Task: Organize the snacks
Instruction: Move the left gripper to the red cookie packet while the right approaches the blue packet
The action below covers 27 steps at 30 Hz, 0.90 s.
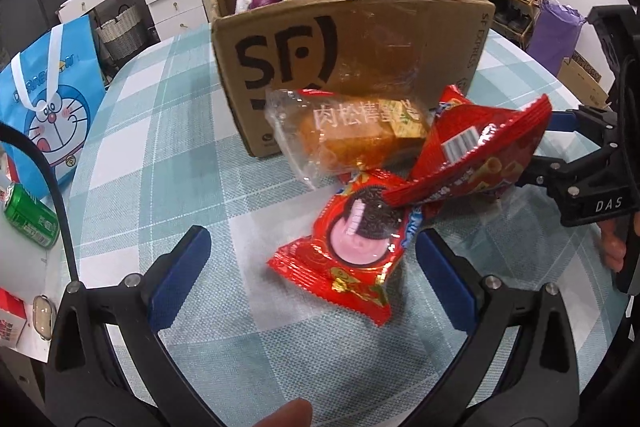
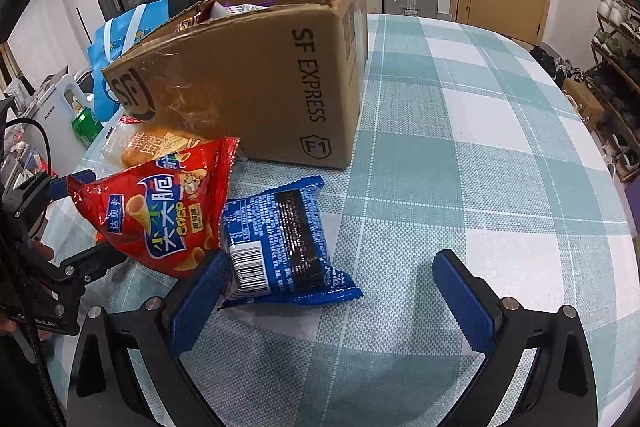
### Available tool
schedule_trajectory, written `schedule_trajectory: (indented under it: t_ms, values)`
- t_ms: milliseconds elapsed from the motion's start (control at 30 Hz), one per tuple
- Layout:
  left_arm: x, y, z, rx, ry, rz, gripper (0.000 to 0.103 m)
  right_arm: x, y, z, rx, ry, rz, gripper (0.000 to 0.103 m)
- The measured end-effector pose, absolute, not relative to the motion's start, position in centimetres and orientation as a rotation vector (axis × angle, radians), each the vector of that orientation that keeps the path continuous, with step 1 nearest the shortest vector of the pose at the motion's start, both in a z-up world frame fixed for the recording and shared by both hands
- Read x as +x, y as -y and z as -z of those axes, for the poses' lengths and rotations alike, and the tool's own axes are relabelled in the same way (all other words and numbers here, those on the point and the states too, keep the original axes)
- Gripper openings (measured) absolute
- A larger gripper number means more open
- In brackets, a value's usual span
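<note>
Left gripper (image 1: pixel 312 239) open, straddling red Oreo pack (image 1: pixel 352 247) lower centre on bench (image 1: pixel 160 147), likely lining up a grab. Right gripper (image 2: pixel 331 259) open, blue snack pack (image 2: pixel 280 239) at its left finger. Pack glossy, crinkled, lying flat. SF cardboard box (image 1: pixel 360 47) behind already holds snacks.

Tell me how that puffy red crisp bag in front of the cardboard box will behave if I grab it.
The red crisp bag looks puffed with air, so it is probably light and will give under a squeeze. Its glossy film may slip. It seems propped on the red cookie packet, so a push could well topple it.
</note>
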State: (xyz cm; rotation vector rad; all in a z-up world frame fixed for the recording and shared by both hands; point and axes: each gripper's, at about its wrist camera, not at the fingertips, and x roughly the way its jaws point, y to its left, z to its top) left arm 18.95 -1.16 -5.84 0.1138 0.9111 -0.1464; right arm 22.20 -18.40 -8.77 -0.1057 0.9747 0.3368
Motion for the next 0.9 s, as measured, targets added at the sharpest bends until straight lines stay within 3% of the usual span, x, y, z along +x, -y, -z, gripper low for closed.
schedule_trajectory:
  t_ms: [667,733,800,900]
  values:
    - [19.9,0.8,7.4,0.087,-0.937,0.165,0.102,22.3,17.9,8.4,-0.147,-0.96,-0.367,0.101]
    - [20.0,0.7,7.6,0.082,-0.94,0.164,0.102,22.3,17.6,8.4,-0.152,-0.959,-0.374,0.095]
    - [20.1,0.6,7.6,0.077,-0.939,0.164,0.102,22.3,17.4,8.5,-0.145,-0.974,-0.398,0.081]
    - [20.3,0.3,7.7,0.068,-0.94,0.162,0.102,21.9,16.9,8.4,-0.166,-0.963,-0.418,0.072]
